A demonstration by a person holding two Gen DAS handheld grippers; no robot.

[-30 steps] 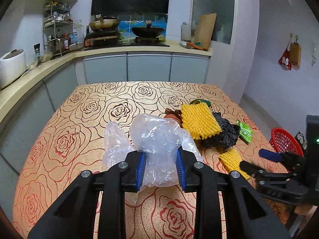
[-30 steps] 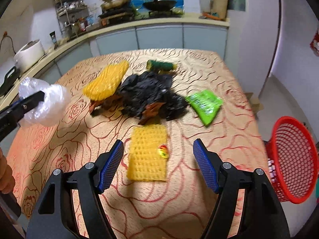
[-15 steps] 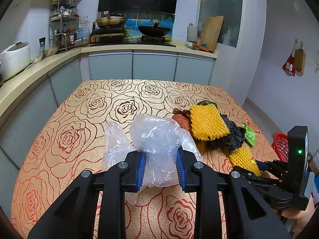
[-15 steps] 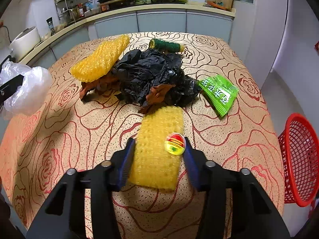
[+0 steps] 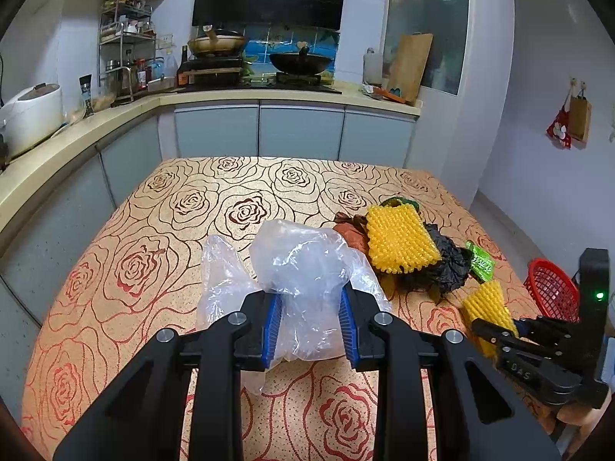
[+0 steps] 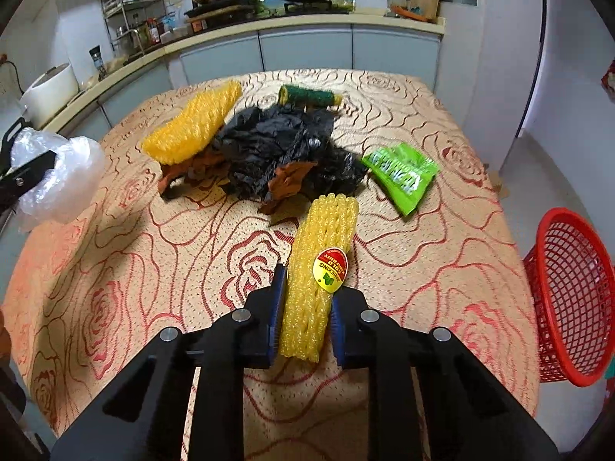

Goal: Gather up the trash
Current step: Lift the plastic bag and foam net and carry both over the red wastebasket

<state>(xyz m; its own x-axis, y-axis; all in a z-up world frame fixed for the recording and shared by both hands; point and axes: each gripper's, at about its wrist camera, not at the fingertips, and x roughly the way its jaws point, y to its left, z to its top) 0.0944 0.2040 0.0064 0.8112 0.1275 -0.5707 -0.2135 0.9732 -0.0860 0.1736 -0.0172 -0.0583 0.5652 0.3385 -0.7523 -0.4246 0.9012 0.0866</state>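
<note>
The right gripper (image 6: 305, 322) is clamped on the yellow foam fruit net (image 6: 321, 269) at the table's (image 6: 115, 269) near edge; the left gripper (image 5: 309, 330) pinches a clear plastic bag (image 5: 303, 269). The person should lift the net clear, then steady the bag's mouth before dropping it in.

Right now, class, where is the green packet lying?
In the right wrist view the green packet lies on the table, right of the black bag and beyond the yellow net in the right gripper.
</note>
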